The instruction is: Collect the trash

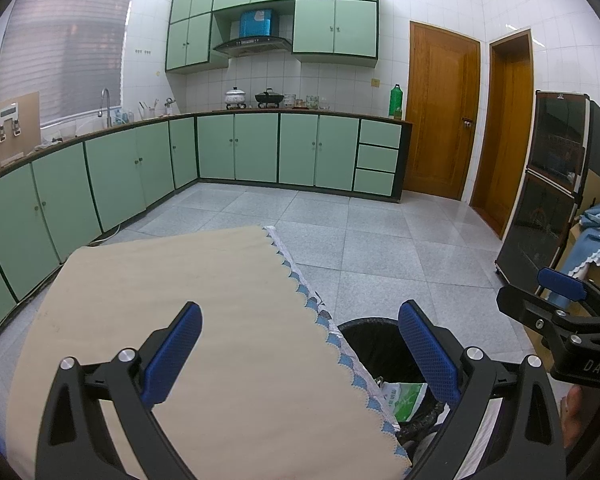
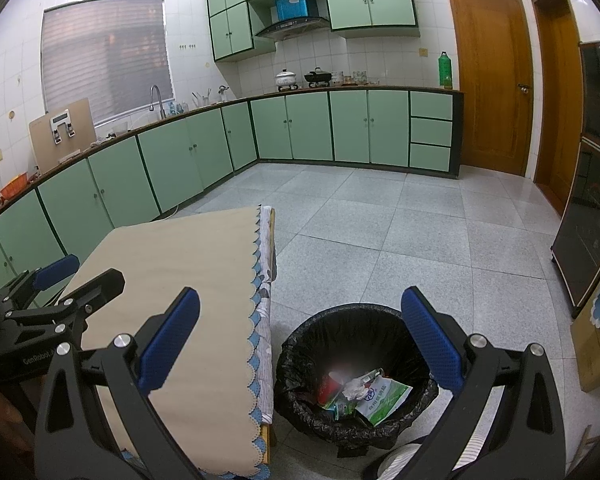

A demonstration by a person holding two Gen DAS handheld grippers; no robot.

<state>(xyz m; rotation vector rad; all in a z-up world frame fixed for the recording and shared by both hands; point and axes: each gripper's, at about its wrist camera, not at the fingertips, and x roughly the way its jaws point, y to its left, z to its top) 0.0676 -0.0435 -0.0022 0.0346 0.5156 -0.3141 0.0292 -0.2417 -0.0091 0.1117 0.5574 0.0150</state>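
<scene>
trash (image 2: 364, 396) in black bin (image 2: 300, 360) beside table (image 2: 172, 280); both claws empty, spread.

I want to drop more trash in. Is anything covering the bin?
No. The black-lined bin is open on top, beside the table. The open right tool holds nothing, with nothing visible in between.

Green cabinets (image 2: 188, 160) line a surface (image 2: 340, 89) bearing a white pot (image 2: 286, 78), wok (image 2: 318, 77) and green bottle (image 2: 445, 70).

L claw (image 1: 300, 354) & R claw (image 2: 300, 346) both wide open, empty, side by side
</scene>
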